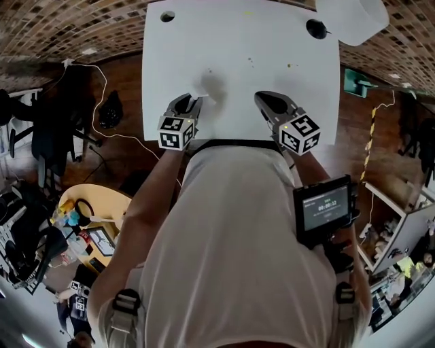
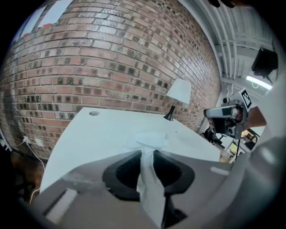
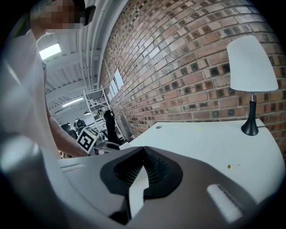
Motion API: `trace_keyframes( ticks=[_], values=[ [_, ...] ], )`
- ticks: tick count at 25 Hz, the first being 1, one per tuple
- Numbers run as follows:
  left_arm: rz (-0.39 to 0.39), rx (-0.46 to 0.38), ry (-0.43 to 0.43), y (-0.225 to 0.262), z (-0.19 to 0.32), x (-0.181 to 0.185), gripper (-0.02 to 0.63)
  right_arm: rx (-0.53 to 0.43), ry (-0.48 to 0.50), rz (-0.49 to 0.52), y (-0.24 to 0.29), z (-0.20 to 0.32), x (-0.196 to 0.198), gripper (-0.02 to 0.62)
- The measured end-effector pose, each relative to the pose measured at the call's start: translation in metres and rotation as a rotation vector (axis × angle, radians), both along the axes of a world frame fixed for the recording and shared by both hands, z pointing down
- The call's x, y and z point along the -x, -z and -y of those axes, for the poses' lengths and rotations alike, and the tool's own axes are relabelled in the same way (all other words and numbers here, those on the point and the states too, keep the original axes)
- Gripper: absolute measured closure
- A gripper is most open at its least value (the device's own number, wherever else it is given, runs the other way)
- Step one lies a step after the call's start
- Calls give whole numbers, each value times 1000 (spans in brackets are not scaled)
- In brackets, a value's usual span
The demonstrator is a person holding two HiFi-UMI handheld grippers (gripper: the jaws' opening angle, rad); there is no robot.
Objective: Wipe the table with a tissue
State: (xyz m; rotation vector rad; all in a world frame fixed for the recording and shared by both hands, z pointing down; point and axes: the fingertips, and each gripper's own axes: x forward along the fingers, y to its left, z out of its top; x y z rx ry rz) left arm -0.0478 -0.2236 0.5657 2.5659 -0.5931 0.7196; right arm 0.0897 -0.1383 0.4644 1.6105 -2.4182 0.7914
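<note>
1. Nearest: both grippers sit over the near edge of the bench, just in front of the person, side by side but apart.
2. The left gripper is clenched on the tissue. The sheet runs lengthwise btwn the jaws, and a loose tuft pokes out past the tips twd the far side.
3. The right gripper has its jaws together at the tips, w/ nothing caught btwn them in its own view. Idle, I'd say.
4. The tuft sits low over the bench w/ its shadow close by. Touching or just above: can't tell.
5. Key relation: bare bench lies ahead of the tuft, away from the person. The left gripper tilts nose-down, so the tuft leads. Next move prob. needs the tuft pressed flat, then swept fwd or sideways.
6. Further out: small specks lie ahead & to the right of the tissue. They're nearer the right gripper, but the tissue is in the left, so the left would have to cross over.
7. Far edge: lamp at the right corner, hole at the left corner, brick wall beyond.
</note>
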Motion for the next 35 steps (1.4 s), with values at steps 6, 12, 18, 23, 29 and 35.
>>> trace_keyframes(
  ticks=[6,12,18,23,29,35],
  values=[
    [40,34,31,-17,19,-1,517,26,-33,12,-6,-2,-4,589],
    [74,27,49,-27,31,-14,517,47,-7,35,-18,0,-3,589],
    [122,-9,50,-36,48,-9,517,51,61,20,-17,4,1,589],
    [161,-45,89,-40,66,5,517,52,83,16,-15,6,4,589],
    [226,-86,104,-51,84,-25,517,70,79,56,-21,9,-24,589],
    [318,-144,111,-62,93,-44,517,85,56,89,-24,9,-48,589]
  ],
)
